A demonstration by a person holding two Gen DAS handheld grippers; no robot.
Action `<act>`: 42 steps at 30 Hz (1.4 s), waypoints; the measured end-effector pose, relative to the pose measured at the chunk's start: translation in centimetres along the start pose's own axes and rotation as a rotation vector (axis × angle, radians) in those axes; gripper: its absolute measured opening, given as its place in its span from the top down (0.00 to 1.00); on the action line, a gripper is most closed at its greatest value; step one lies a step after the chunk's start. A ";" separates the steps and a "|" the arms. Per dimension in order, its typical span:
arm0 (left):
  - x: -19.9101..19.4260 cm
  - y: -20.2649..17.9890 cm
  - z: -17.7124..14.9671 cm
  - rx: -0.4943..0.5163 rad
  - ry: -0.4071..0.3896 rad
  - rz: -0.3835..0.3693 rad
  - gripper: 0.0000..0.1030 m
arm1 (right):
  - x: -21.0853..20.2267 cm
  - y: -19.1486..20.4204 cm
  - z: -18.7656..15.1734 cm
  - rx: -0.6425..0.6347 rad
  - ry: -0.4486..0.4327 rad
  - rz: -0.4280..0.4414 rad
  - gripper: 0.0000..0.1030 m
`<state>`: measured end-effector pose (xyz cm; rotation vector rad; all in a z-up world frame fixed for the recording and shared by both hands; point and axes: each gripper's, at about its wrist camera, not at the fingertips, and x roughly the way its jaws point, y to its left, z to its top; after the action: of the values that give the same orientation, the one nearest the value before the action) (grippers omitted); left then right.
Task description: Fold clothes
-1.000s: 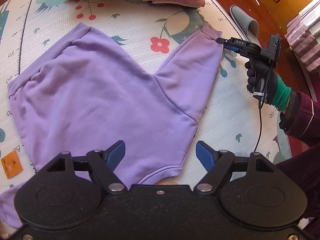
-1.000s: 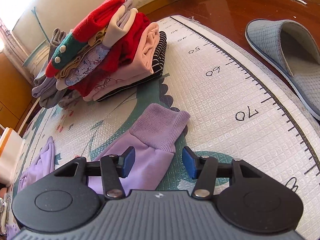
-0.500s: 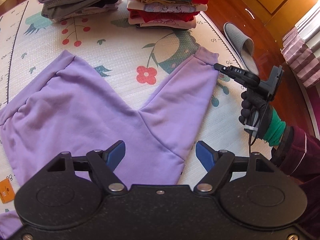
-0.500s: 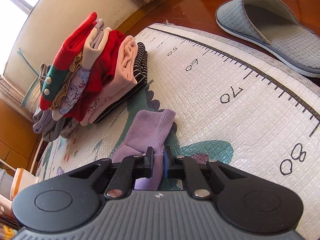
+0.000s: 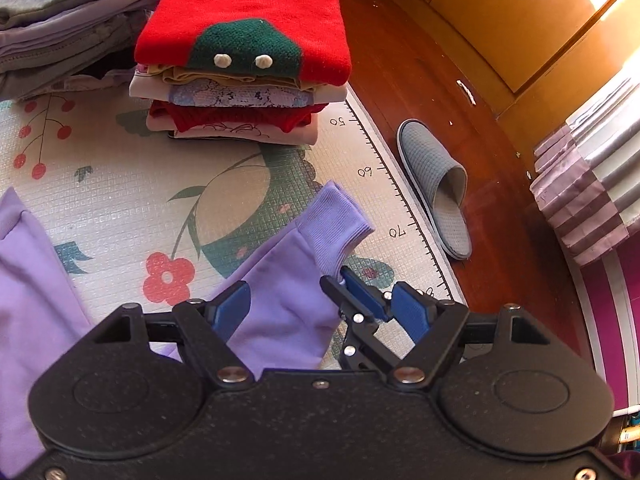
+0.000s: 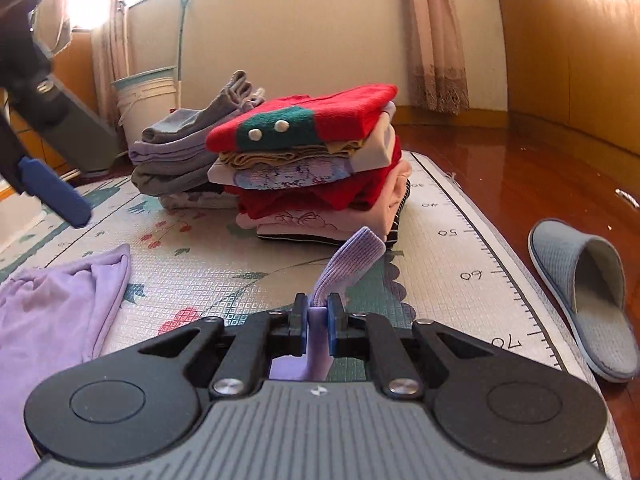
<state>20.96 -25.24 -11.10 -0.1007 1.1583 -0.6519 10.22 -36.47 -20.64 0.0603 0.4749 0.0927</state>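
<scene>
Through the left wrist camera I look down on the mat (image 5: 120, 184). My left gripper (image 5: 320, 308) fills the bottom of the frame with its jaws spread wide and nothing pinched; the purple trousers (image 5: 280, 288) lie under and between its fingers. The trouser leg runs up to the right and ends in a ribbed cuff (image 5: 332, 228) at centre frame. Just below that cuff the right gripper (image 5: 342, 278) pokes in from the lower right, its jaws pressed together on the cuff's edge. The rest of the trousers spreads along the left edge of the frame. At top centre sits a folded pile (image 5: 240, 80) with a red sweater on top, a grey pile (image 5: 60, 20) to its left. Only this view shows the striped curtain (image 5: 592, 184) at the right edge. A slipper (image 5: 436, 184) lies on the wood floor right of the mat.

From the right wrist camera I see low across the mat (image 6: 460, 264). The right gripper (image 6: 318, 326) at lower centre is clamped on the cuff (image 6: 348, 264), which stands up from between the pads, lifted off the mat. Part of the trousers (image 6: 52, 308) lies bunched at lower left. One finger of the left gripper (image 6: 52, 192) hangs at the left edge. The piles (image 6: 312, 168) stand behind at centre, the slipper (image 6: 580, 292) at right. Only here do I see the wall, a white bucket (image 6: 146, 100) at upper left and a lace curtain (image 6: 436, 40).
</scene>
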 end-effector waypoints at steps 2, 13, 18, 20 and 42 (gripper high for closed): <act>0.7 -0.3 0.0 -0.025 0.004 0.000 0.25 | -0.5 1.6 -0.1 -0.069 -0.012 0.006 0.89; 2.6 4.9 -1.4 -0.381 0.066 -0.009 0.26 | -4.0 7.7 -1.4 -0.409 -0.085 0.124 0.89; 3.0 6.1 -3.0 -0.485 0.065 0.000 0.62 | -5.3 8.8 -1.6 -0.463 -0.109 0.154 0.89; 2.6 6.2 -3.6 -0.487 0.050 0.016 0.84 | -5.6 9.0 -1.5 -0.475 -0.119 0.161 0.89; -13.0 7.7 -5.8 -0.308 -0.047 0.088 0.92 | -10.5 14.6 -4.3 -0.587 0.282 0.871 0.63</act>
<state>16.08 -10.67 -5.94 -0.3232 1.2042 -0.3876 -2.20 -22.87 -18.55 -0.3318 0.6596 1.1012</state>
